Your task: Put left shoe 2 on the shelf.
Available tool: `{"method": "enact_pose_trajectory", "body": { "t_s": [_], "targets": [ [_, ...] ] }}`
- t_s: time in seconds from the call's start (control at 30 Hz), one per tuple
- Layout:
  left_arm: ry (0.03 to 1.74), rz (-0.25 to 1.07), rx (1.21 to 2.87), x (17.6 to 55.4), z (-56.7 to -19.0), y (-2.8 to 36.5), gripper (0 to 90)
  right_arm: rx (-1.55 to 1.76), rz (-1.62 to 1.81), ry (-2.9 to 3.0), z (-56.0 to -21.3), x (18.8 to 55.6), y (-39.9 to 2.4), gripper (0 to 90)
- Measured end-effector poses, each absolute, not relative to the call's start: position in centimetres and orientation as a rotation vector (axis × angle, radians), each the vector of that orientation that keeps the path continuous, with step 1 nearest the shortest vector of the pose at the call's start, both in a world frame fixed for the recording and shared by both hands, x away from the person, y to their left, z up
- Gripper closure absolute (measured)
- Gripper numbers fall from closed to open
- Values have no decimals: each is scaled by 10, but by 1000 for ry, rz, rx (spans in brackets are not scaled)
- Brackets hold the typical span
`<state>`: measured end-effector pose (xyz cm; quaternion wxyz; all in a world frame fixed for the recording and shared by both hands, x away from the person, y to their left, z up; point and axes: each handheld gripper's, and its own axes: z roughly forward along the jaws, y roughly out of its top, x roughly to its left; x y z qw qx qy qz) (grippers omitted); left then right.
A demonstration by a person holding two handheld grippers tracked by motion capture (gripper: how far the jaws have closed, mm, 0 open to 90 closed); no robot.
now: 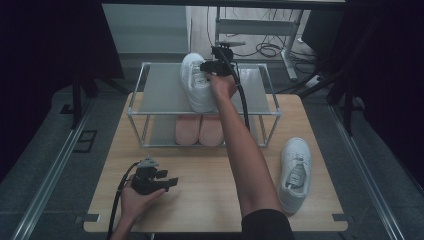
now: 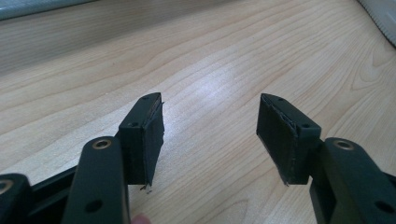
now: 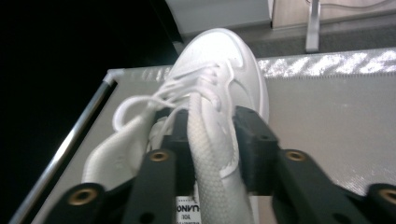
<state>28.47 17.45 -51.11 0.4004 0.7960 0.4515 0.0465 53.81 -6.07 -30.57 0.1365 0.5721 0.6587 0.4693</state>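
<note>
High view: right gripper [image 1: 212, 67] clamped on one sneaker [image 1: 196, 82] atop the rack [image 1: 160, 95]; its mate [image 1: 295, 172] lay on the wooden table [image 1: 200, 190] (likely next); slippers [image 1: 199, 130] below; dark room, cables behind.
Left gripper view: left gripper [image 2: 210, 128] parted, empty.
Right gripper view: jaws pinched the sneaker's side wall.

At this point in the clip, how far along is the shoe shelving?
Done: pink slippers sit on the rack's lower shelf. In hand: right tongs are shut on the white sneaker on the top shelf. Left: its mate lies on the table; left tongs wait open, holding nothing.
</note>
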Motion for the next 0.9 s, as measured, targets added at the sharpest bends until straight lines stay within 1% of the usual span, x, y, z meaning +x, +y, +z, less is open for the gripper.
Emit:
{"method": "enact_pose_trajectory", "body": {
  "t_s": [0.03,0.1,0.2,0.3,0.43,0.67,0.9],
  "targets": [
    [1142,117,2014,285,-511,174,416,1647,1377,1909,-305,537,-62,624],
    [1141,118,2015,284,-511,174,416,1620,1386,1933,-301,535,-64,588],
    [1140,122,2014,284,-510,174,416,1553,1365,1950,-295,529,-69,572],
    [1140,124,2010,283,-509,174,416,1499,1380,1953,-288,517,-78,581],
    [1143,130,2006,283,-508,176,416,1415,1377,1989,-283,501,-91,621],
    [1153,146,2000,283,-507,180,416,1326,1376,2063,-283,476,-112,752],
    [1151,146,2004,283,-508,177,415,1263,1324,2141,-293,468,-123,876]
  ]
}}
